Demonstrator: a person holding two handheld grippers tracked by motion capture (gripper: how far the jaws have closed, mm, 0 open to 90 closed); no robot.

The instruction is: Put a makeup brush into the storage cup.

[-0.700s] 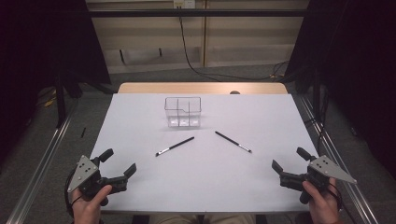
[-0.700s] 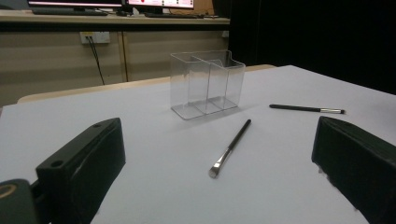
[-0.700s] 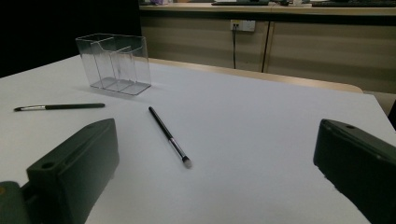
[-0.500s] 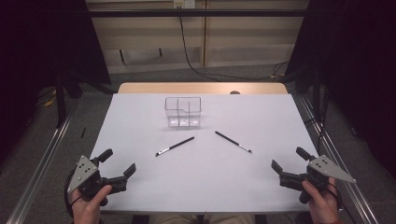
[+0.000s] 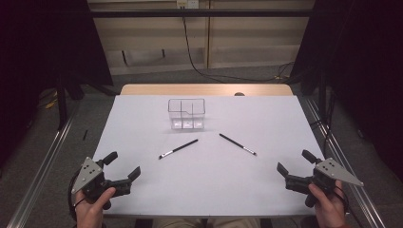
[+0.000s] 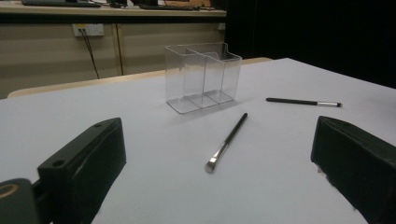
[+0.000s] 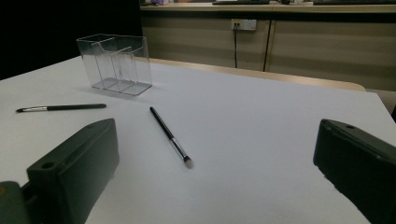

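Observation:
Two thin black makeup brushes lie flat on the white table (image 5: 142, 123). The left brush (image 5: 178, 148) (image 6: 227, 141) (image 7: 60, 107) points its bristles toward my left gripper. The right brush (image 5: 237, 144) (image 7: 170, 136) (image 6: 302, 101) points its bristles toward my right gripper. Behind them stands a clear plastic organiser (image 5: 187, 114) (image 6: 201, 76) (image 7: 115, 63) with three compartments, nothing in it. My left gripper (image 5: 122, 169) hovers open at the near left corner. My right gripper (image 5: 294, 163) is open at the near right corner. Both hold nothing.
A wooden strip (image 5: 204, 89) borders the table's far edge, with a wall and a hanging cable (image 5: 190, 42) beyond. Metal rails (image 5: 43, 166) run along both sides of the table. Dark curtains flank the scene.

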